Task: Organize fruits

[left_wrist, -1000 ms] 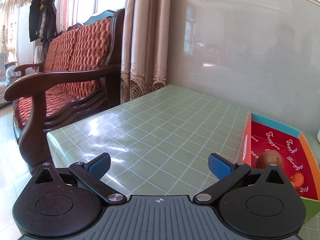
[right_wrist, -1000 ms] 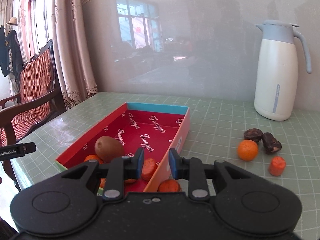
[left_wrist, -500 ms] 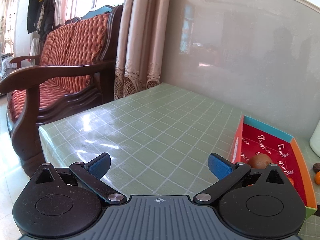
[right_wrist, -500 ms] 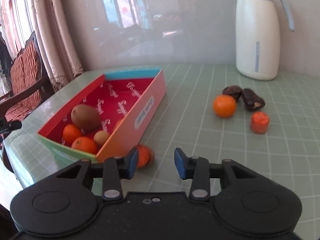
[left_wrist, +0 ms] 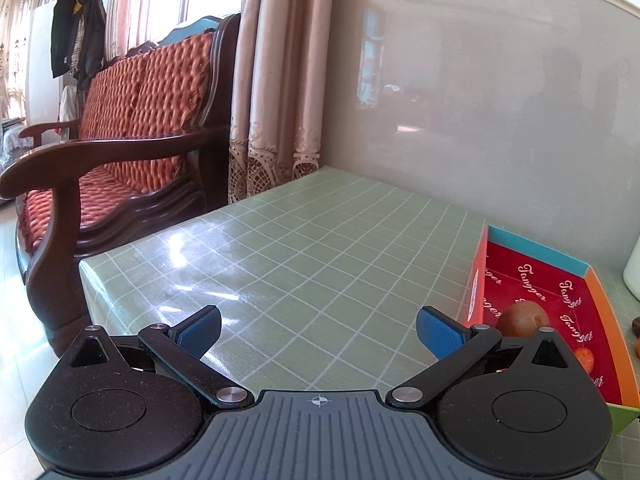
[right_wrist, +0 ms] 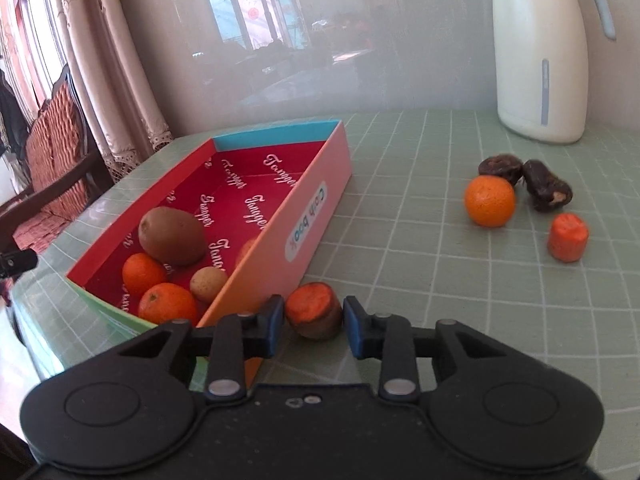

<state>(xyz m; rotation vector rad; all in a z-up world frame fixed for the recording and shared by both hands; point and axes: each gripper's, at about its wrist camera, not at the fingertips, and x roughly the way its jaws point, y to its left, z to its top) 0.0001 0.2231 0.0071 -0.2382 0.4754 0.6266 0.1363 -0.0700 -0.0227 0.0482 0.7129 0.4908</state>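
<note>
A red-lined cardboard box (right_wrist: 308, 216) lies on the green checked table and holds a kiwi (right_wrist: 172, 236), two small oranges (right_wrist: 166, 304) and a small tan fruit (right_wrist: 208, 284). My right gripper (right_wrist: 314, 320) is open with its pads on either side of an orange-topped cut fruit piece (right_wrist: 314, 314) that lies on the table just outside the box. An orange (right_wrist: 489, 201), two dark dates (right_wrist: 546, 186) and another orange cut piece (right_wrist: 568, 238) lie to the right. My left gripper (left_wrist: 318, 330) is open and empty over bare table, left of the box (left_wrist: 476, 284).
A white thermos jug (right_wrist: 538, 48) stands at the back right by the wall. A wooden sofa (left_wrist: 120, 152) with red cushions stands beyond the table's left edge (left_wrist: 132, 248). Curtains (left_wrist: 276, 80) hang at the corner.
My right gripper has moved forward and down, and the cut fruit piece now sits between its pads, which have opened slightly. The left gripper's view has shifted a little; it stays open.
</note>
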